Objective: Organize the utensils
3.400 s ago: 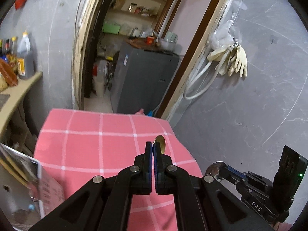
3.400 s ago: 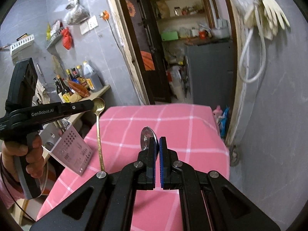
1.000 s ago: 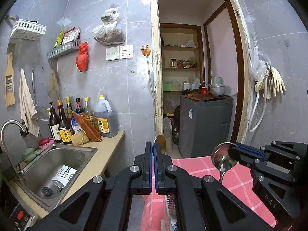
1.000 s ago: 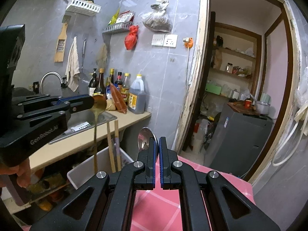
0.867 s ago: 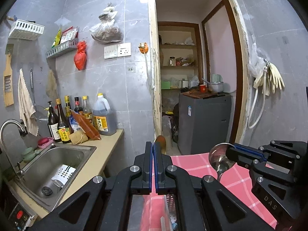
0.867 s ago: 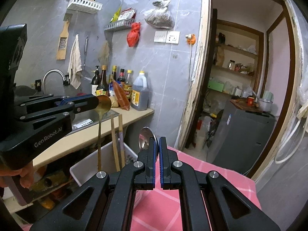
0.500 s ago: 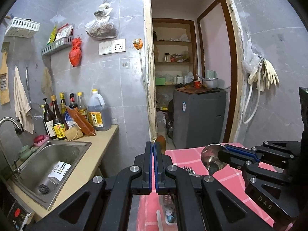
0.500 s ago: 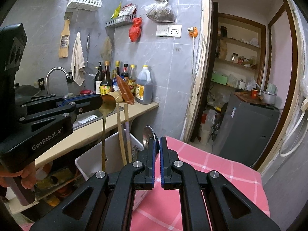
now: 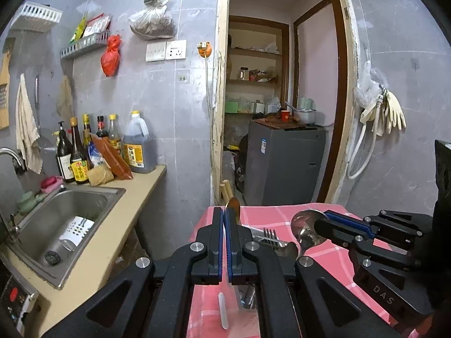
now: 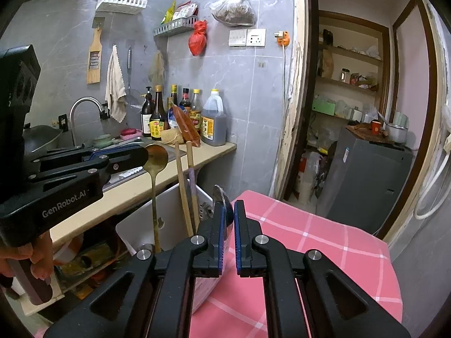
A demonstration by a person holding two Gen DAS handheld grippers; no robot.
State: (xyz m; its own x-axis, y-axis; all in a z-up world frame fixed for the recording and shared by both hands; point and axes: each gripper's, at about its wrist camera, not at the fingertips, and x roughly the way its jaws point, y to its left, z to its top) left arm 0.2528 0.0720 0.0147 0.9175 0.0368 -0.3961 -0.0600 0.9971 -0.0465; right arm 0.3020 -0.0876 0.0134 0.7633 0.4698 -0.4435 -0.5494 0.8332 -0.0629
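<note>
My left gripper is shut on a gold spoon, whose bowl pokes up past the fingertips. In the right wrist view the left gripper holds that gold spoon by the bowl, its handle hanging down into a white utensil holder. My right gripper is shut on a silver spoon. The left wrist view shows the right gripper with the silver spoon just right of a fork that stands in the holder. Wooden chopsticks stand there too.
The holder stands on a table with a pink checked cloth. To the left run a beige counter and a steel sink, with bottles at the wall. A doorway and a grey appliance lie behind. A hand grips the left tool.
Both views have tipped slightly down, so the pink table, the fork and the holder show more. Both grippers stay shut on their spoons, now close over the holder.
</note>
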